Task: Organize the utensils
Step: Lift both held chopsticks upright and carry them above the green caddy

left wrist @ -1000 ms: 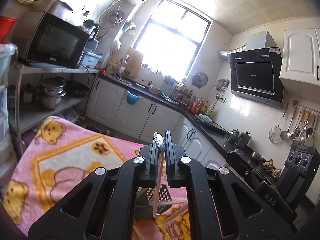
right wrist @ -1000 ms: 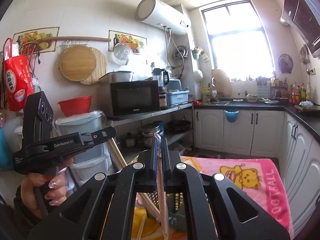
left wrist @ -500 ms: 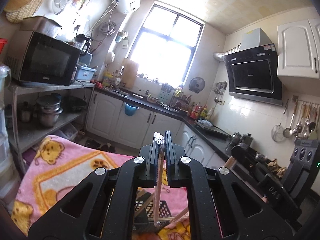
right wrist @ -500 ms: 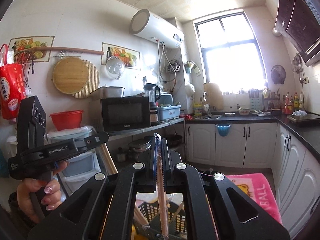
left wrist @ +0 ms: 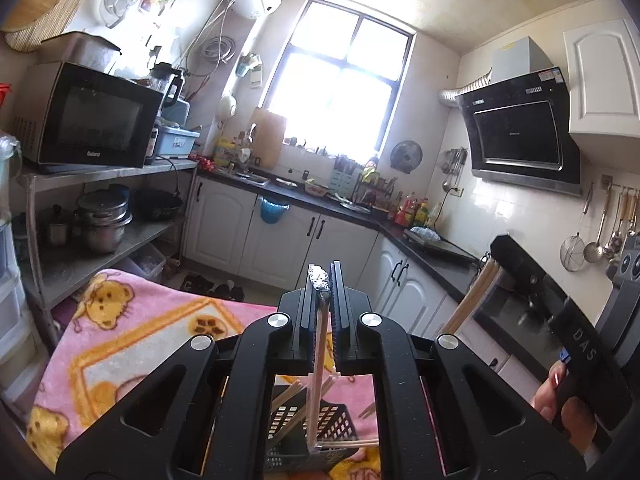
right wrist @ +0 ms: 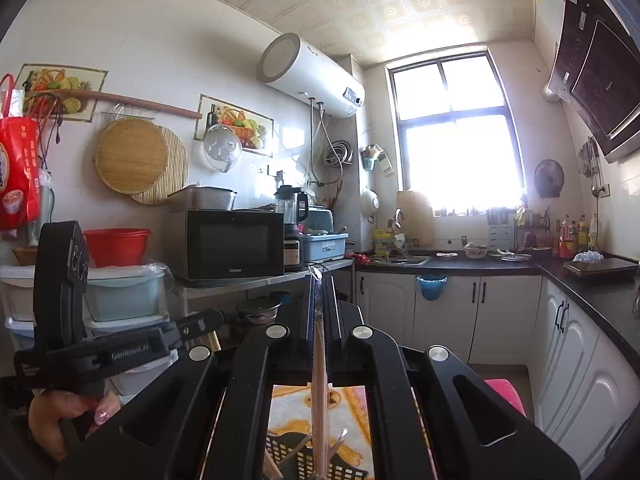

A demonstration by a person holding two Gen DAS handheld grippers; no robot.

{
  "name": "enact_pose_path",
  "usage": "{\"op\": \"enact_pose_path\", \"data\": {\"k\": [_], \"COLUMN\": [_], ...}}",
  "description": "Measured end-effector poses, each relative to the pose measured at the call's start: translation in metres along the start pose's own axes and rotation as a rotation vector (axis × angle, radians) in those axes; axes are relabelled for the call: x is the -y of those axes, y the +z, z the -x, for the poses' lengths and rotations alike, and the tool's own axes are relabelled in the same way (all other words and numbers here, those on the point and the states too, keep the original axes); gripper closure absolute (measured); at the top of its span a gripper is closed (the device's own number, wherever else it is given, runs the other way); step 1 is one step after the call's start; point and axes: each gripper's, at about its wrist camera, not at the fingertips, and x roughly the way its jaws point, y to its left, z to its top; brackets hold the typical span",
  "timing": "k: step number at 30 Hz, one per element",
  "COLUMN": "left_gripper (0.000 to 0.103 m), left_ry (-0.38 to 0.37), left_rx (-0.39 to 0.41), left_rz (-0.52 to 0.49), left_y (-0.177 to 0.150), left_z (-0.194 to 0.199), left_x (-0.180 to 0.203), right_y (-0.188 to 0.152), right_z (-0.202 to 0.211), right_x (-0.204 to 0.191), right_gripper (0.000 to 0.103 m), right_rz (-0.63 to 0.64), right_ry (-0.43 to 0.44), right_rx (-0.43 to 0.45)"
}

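My left gripper is shut on a wrapped pair of wooden chopsticks that hang down toward a black mesh utensil basket holding several chopsticks. My right gripper is shut on another wrapped pair of chopsticks above the same basket. The right gripper shows in the left wrist view with its chopsticks. The left gripper shows in the right wrist view, held by a hand.
The basket stands on a pink cartoon blanket. A steel shelf with a microwave and pots is on the left. White cabinets and a dark counter run along the back and right.
Both grippers have lifted and tilted upward with their chopsticks, so the blanket and basket sit lower in view. The right gripper has come closer to the left one.
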Motion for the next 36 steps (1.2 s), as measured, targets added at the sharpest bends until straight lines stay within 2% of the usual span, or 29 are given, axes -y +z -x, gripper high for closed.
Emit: {"op": "enact_pose_path", "data": {"k": [14, 25, 36], "left_gripper": [0.100, 0.100, 0.100], "left_ry": [0.048, 0.080, 0.067], "left_rx": [-0.052, -0.032, -0.065], "left_rz": [0.023, 0.018, 0.039], "left_y": [-0.030, -0.048, -0.072], "left_z": [-0.028, -0.043, -0.058], "left_x": [-0.016, -0.019, -0.024], "right_y": [-0.034, -0.066, -0.093], "right_z": [-0.031, -0.045, -0.054], "right_x": [0.013, 0.021, 0.025], "right_gripper": [0.099, 0.099, 0.099], "right_rz": [-0.024, -0.052, -0.073], "right_ry": [-0.024, -0.047, -0.078], "right_rx": [-0.055, -0.113, -0.173]}}
